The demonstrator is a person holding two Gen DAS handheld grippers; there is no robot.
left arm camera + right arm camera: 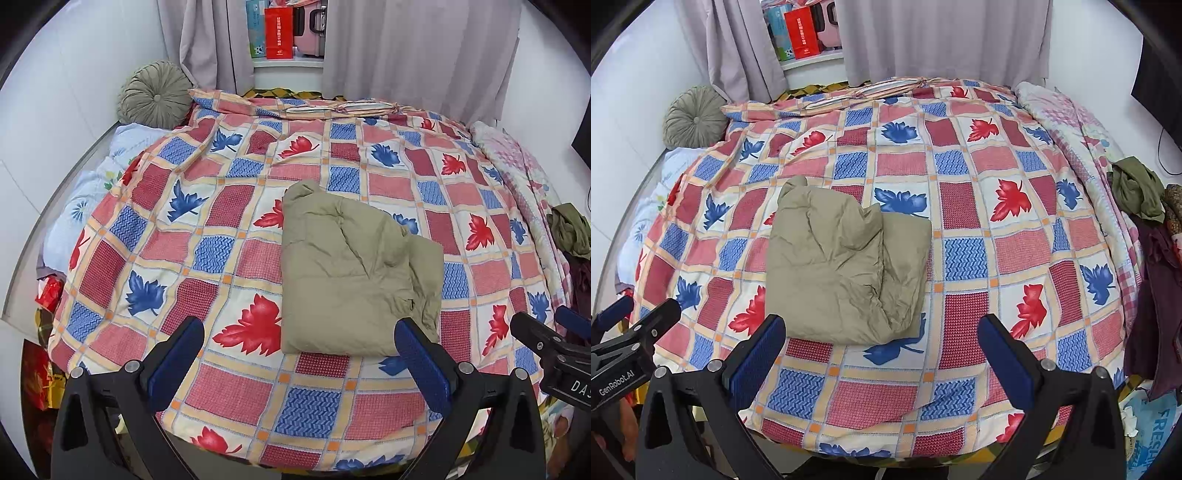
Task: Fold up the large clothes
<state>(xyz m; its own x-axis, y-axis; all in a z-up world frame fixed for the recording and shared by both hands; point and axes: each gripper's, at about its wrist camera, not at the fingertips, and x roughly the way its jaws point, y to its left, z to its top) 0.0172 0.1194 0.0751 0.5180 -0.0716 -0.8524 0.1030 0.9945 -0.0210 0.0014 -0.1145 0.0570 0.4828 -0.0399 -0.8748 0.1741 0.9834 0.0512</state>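
The khaki padded garment (354,273) lies folded into a rough rectangle on the leaf-patterned quilt (236,206), near the middle of the bed and toward its near edge. The left gripper (299,354) hangs above the quilt with its blue-padded jaws spread wide and nothing between them; the bundle's near left corner sits just ahead of it. The right gripper (882,354) is likewise wide and empty, with the bundle ahead and to its left in its own view.

The fold looks nearly done, but the right side is untidy: a loose flap (905,258) juts out past the top layer, and its lower corner is crumpled. The step in hand is probably a last tidy or one more fold. To do it well, the right gripper would best pinch the loose flap at its outer edge, taking only that layer, and lay it over the bundle, while the left gripper steadies the near left corner so the puffy stack does not slide on the quilt. A shallow pinch avoids catching the quilt beneath. Padded fabric springs back, so pressing along the crease should help.

A heap of other clothes (1137,188) waits at the bed's right edge.
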